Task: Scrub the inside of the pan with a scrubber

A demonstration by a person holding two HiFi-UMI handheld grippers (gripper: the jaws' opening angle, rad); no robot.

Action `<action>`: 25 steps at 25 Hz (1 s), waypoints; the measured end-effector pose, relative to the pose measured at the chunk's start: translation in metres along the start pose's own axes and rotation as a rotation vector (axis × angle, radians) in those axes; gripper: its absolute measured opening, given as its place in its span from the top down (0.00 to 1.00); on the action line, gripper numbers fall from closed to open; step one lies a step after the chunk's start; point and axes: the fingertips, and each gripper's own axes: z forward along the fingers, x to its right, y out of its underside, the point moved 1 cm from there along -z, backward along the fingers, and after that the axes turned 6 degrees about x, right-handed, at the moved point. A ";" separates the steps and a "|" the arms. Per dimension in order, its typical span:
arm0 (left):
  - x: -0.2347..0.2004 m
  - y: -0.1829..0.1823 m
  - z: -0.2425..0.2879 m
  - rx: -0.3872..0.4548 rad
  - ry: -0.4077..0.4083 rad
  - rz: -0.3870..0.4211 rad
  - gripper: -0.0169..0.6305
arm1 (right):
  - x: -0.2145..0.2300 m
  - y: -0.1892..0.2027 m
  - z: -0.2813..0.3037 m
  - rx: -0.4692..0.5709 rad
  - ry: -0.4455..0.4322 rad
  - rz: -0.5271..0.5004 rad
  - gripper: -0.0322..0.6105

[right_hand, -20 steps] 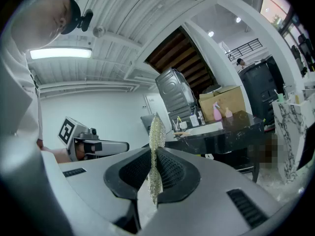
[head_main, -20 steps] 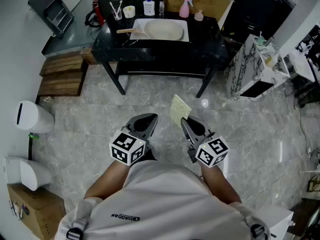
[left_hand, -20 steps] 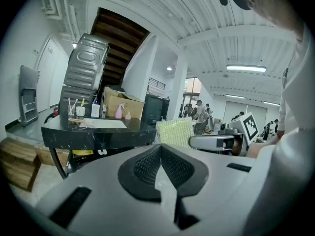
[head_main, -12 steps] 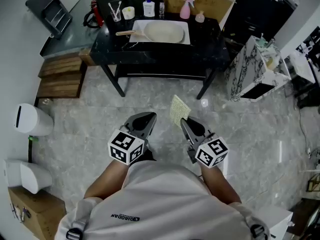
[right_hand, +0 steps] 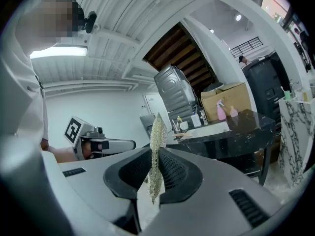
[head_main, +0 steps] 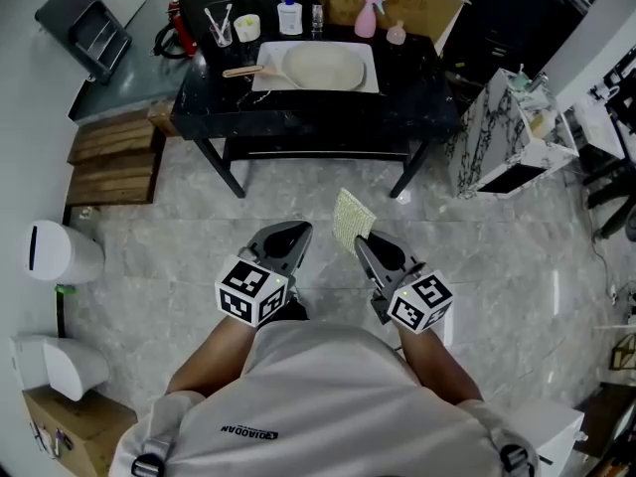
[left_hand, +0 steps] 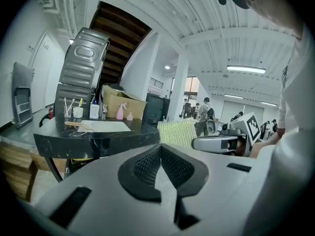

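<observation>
Clamping scrubber [head_main: 353, 217] edge-on in right gripper [head_main: 362, 239]; left gripper [head_main: 297, 231] jaws together, empty. Pan [head_main: 323, 68] on black table [head_main: 298, 117] at 12 o'clock.

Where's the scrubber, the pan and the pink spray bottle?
scrubber [head_main: 353, 221]: head view, middle of its mesh pad.
pan [head_main: 323, 68]: head view, its pale inside.
pink spray bottle [head_main: 369, 18]: head view, its body.
</observation>
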 end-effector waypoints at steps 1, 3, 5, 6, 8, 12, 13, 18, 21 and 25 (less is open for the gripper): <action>-0.004 -0.001 0.002 0.000 0.007 0.001 0.95 | 0.001 0.001 0.005 -0.006 0.001 0.000 0.84; -0.014 -0.001 0.005 -0.004 0.019 -0.001 0.95 | 0.004 0.003 0.017 -0.018 0.008 0.003 0.84; -0.025 -0.001 0.006 -0.009 0.027 -0.006 0.95 | 0.005 0.004 0.029 -0.029 0.013 0.008 0.84; -0.031 -0.002 0.007 -0.010 0.029 -0.010 0.95 | 0.005 0.004 0.036 -0.034 0.014 0.009 0.84; -0.045 -0.003 0.008 -0.010 0.034 -0.018 0.95 | 0.004 0.004 0.050 -0.044 0.016 0.007 0.84; -0.074 -0.006 0.009 -0.009 0.046 -0.031 0.95 | 0.004 0.003 0.078 -0.048 0.036 0.008 0.84; -0.081 -0.007 0.009 -0.009 0.048 -0.034 0.95 | 0.005 0.002 0.085 -0.048 0.042 0.007 0.84; -0.116 -0.013 0.008 -0.007 0.061 -0.043 0.95 | 0.003 -0.001 0.121 -0.056 0.064 -0.007 0.84; -0.137 -0.017 0.009 -0.011 0.072 -0.040 0.95 | 0.001 -0.002 0.140 -0.055 0.076 -0.024 0.84; -0.159 -0.022 0.008 -0.014 0.091 -0.031 0.95 | -0.001 0.002 0.162 -0.053 0.092 -0.018 0.84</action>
